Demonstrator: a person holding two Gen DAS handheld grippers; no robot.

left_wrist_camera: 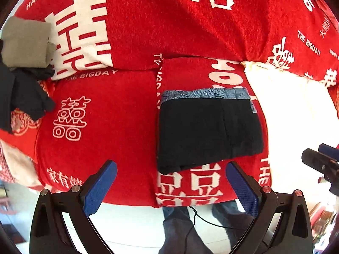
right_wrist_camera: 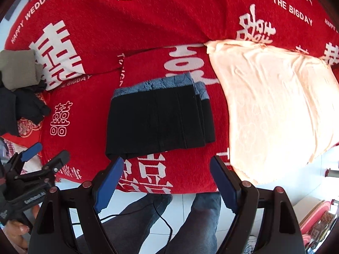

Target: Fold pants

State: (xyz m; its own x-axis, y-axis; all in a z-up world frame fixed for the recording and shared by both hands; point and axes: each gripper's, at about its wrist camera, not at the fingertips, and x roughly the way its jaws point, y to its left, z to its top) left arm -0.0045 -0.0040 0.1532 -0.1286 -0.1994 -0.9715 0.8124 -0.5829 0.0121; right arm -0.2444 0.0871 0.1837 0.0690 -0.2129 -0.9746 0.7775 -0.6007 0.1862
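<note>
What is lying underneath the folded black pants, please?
The folded black pants rest on a red blanket with white lettering, which shows all around them. Whatever lies beneath the blanket, and the print directly under the pants, is covered.

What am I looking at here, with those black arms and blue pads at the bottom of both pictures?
No robot: a person holds a two-finger tool in each hand, each carrying a wide-angle camera. One picture looks along the left tool, the other along the right tool. Both are open and hold nothing. Ahead, on a red blanket with white characters, lie folded black pants with a blue patterned waistband. Beside them is a pale peach cloth; at the far left, a grey-green folded garment sits by dark clothes.
</note>
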